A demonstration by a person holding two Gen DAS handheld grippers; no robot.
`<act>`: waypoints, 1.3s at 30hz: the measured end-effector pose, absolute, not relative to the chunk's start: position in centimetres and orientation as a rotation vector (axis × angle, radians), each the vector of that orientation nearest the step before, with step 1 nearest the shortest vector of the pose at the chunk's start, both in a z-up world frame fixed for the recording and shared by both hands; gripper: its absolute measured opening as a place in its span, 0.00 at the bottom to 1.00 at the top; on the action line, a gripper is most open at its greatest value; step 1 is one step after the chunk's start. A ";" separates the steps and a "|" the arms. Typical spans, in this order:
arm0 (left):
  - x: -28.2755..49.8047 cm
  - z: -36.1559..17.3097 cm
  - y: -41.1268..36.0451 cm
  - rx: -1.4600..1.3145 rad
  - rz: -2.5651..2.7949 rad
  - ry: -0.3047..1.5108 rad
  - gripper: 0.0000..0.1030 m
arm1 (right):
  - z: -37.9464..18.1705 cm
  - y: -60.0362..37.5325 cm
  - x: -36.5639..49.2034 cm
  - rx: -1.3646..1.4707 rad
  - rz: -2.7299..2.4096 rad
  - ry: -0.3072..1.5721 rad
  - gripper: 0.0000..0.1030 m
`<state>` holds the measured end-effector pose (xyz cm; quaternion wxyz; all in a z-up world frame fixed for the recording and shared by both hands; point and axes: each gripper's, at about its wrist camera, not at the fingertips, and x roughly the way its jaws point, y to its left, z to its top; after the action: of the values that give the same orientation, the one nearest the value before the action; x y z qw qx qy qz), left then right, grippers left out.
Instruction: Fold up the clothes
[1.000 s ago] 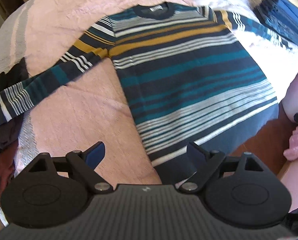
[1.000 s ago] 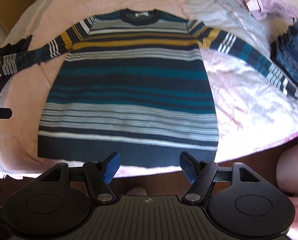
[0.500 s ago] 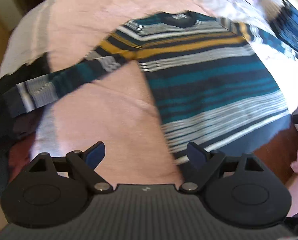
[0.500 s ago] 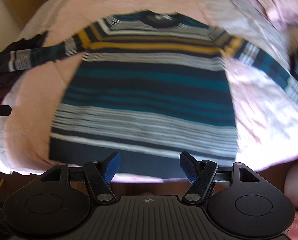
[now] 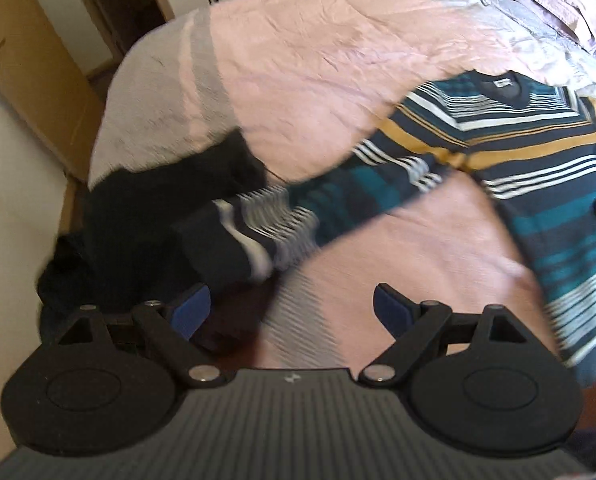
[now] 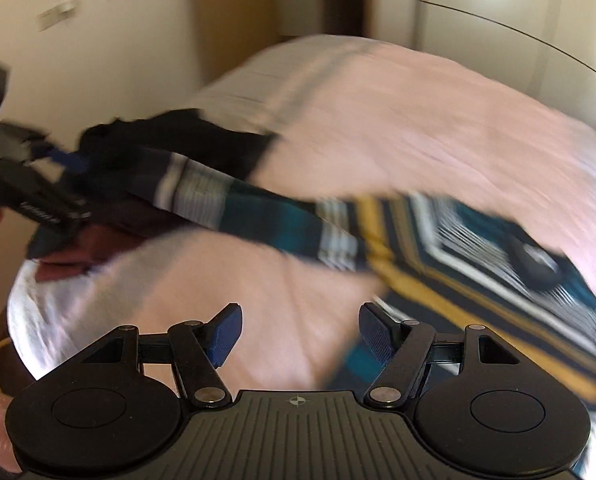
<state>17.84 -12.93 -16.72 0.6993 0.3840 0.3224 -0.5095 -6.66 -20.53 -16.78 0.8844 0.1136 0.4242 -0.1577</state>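
Observation:
A striped sweater (image 5: 530, 168) in navy, teal, white and mustard lies flat on the pink bedspread (image 5: 338, 60), neck toward the far side. Its left sleeve (image 5: 298, 216) stretches out to the left, its cuff resting on a pile of dark clothes (image 5: 145, 216). My left gripper (image 5: 291, 312) is open and empty, just short of that cuff. My right gripper (image 6: 298, 334) is open and empty above the bedspread, near the sweater's shoulder (image 6: 438, 248). The sleeve (image 6: 237, 200) and the left gripper (image 6: 53, 192) also show in the blurred right wrist view.
The dark clothes pile (image 6: 169, 136) sits at the bed's left edge. Wooden wardrobe doors (image 5: 29, 72) and a wall stand beyond the bed on the left. Pillows (image 5: 558, 4) lie at the far right.
Both grippers have swung left, from facing the sweater's body and hem to facing its left sleeve. The sweater has not moved. Both stay open.

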 end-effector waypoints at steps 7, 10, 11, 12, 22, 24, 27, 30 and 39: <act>26.9 -17.9 -13.1 0.852 -1.065 0.700 0.84 | -21.4 -17.3 7.0 0.185 -0.083 0.856 0.66; 30.4 -18.0 -12.8 0.810 -1.007 0.700 0.84 | -23.7 -15.8 11.8 0.166 0.010 0.852 0.57; 31.3 -18.0 -12.7 0.791 -0.990 0.704 0.84 | -24.5 -15.3 13.1 0.160 0.027 0.850 0.54; 32.3 -18.0 -12.5 0.769 -0.973 0.709 0.84 | -25.2 -14.8 14.4 0.154 0.044 0.849 0.53; 35.8 -19.5 -9.9 0.667 -0.872 0.790 0.84 | -31.4 -10.5 22.2 -0.072 0.084 0.862 0.52; 35.7 -19.7 -9.5 0.668 -0.877 0.798 0.84 | -32.1 -10.2 22.7 -0.112 0.081 0.867 0.52; 35.2 -19.9 -9.3 0.686 -0.895 0.803 0.84 | -32.2 -10.5 22.9 -0.128 0.068 0.872 0.33; 34.5 -19.8 -9.9 0.710 -0.917 0.784 0.84 | -30.5 -12.4 21.5 -0.045 0.054 0.864 0.07; 28.7 -18.5 -16.6 0.696 -1.081 0.743 0.84 | -21.2 -28.0 13.3 0.401 -0.201 0.622 0.06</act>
<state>28.71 -16.62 -18.48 0.7368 0.3169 0.3381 -0.4924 13.26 -28.02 -21.16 0.9273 0.1958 0.3036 -0.0979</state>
